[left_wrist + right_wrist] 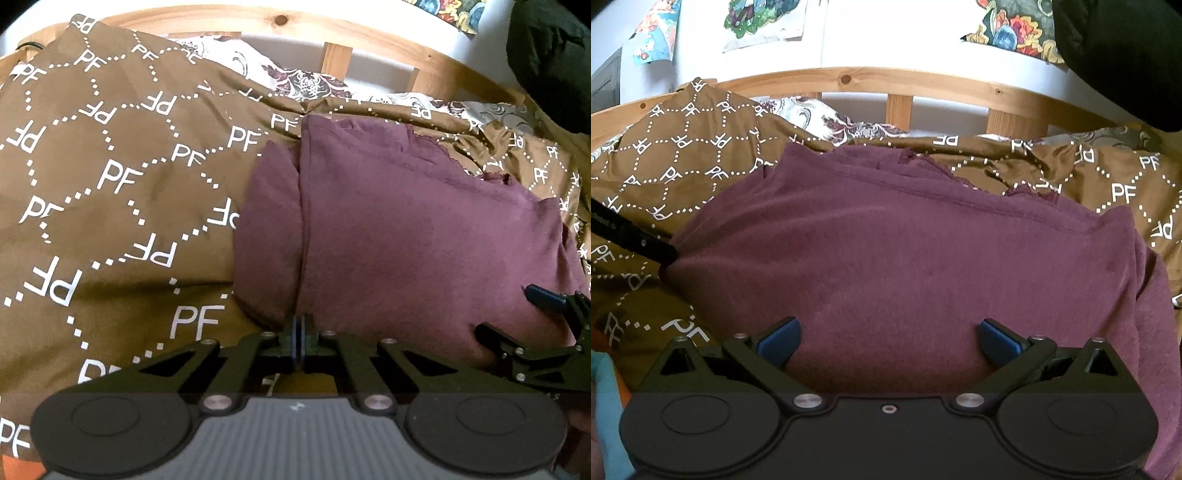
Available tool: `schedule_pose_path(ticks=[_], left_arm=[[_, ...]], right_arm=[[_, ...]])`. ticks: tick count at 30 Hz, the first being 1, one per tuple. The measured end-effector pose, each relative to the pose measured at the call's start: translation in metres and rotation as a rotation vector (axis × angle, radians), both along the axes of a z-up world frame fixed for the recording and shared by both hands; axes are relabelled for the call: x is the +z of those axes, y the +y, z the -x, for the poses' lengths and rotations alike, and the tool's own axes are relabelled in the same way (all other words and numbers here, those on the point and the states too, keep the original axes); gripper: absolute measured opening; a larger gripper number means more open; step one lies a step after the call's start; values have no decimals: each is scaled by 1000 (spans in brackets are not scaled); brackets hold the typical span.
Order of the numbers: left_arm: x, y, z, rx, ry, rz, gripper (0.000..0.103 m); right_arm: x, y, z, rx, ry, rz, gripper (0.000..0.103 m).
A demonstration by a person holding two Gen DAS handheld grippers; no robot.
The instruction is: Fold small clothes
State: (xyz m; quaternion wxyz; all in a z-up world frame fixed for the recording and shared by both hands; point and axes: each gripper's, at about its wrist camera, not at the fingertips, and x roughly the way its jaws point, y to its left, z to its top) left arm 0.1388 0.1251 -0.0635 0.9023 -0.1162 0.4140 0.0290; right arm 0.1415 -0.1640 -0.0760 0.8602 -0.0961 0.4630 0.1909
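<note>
A maroon garment lies partly folded on a brown bedspread with white "PF" print. My left gripper is shut, its blue pads pressed together at the garment's near edge by a fold line; whether cloth is pinched I cannot tell. My right gripper is open, its blue pads spread wide over the garment's near edge. The right gripper also shows at the lower right of the left wrist view. A black part of the left gripper touches the garment's left edge in the right wrist view.
A wooden bed frame runs along the back against a white wall. A floral pillow lies behind the bedspread. A dark object hangs at the upper right. Teal and orange cloth shows at the lower left.
</note>
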Motion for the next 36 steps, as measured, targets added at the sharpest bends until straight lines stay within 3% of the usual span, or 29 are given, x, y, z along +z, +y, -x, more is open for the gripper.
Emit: schedule_pose_path(ticks=[3,8,11,13,16,27,33,36], left_arm=[[-1,1,0,0,8,2,6],[-4,5,-1,29,32,15,26],[-5,10,-1,56,45,28,45],[-6,12,-2,80,41,28,67],[-7,17,-1,118,43,39,88],[-4,22,-15,72,3,147,102],[-20,27,-44,107,39,138,102],[-26,25,-44,110,8,119,102]], right_arm=[[-2,0,0,-1,10,2,102],[-5,0,-2,-1,25,3,102],[-6,-2,-2,-3,31,-2,102],[-6,-2,-2,-4,31,-3,102],[-6,-2,-2,-6,34,-4,102],[-8,-3,-3,-10,36,-9,102],[-9,-3,-3,-12,38,-13,102],[-9,-3,-3,-13,39,-15,102]])
